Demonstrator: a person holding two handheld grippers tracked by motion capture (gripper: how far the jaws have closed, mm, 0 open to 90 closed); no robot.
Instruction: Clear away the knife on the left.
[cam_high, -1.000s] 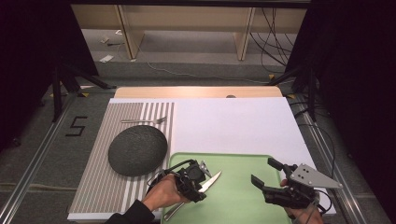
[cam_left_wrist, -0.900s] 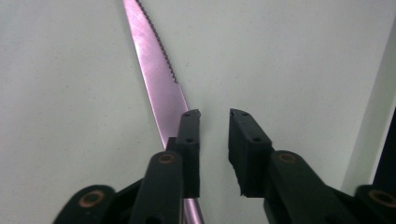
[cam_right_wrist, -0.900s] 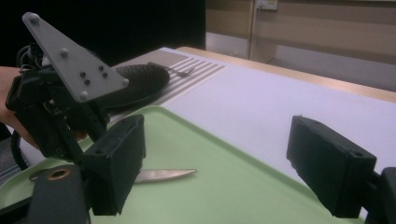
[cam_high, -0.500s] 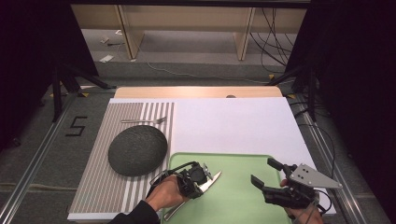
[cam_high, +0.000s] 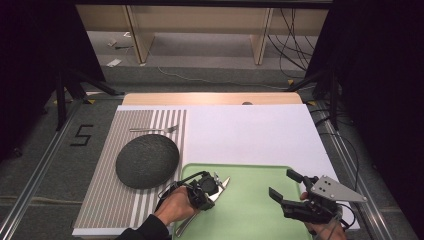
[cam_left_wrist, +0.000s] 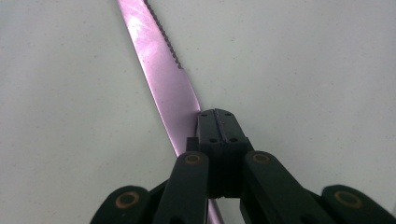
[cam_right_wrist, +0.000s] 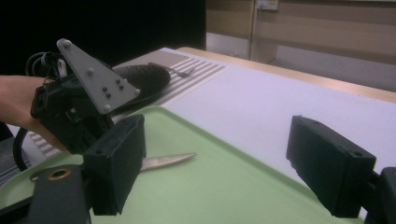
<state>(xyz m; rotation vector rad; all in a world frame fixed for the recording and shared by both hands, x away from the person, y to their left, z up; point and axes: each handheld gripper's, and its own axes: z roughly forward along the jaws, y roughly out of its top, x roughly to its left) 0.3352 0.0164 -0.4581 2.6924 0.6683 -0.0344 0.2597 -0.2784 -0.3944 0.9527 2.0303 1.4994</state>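
My left gripper (cam_high: 212, 189) is clamped flat on the knife (cam_left_wrist: 161, 74), jaws pressed together around the blade near where it meets the handle. The serrated tip points away from me, and the knife sits low over the near left part of the green tray (cam_high: 260, 175). The grip is on smooth, thin metal — I judge the blade could pivot or slide between the pads if I swing it fast, and the tip could then dip and catch the tray. My right gripper (cam_high: 287, 192) hangs wide apart over the tray's right side with nothing between its jaws, level with the blade tip in its own view, so a careless sweep could strike it.

Containers: the tray carries only the knife. The dark bowl (cam_high: 147, 160) rests upside down on the striped mat (cam_high: 107, 200) — holding nothing. A fork (cam_high: 155, 129) lies beyond it on the tabletop (cam_high: 250, 130).
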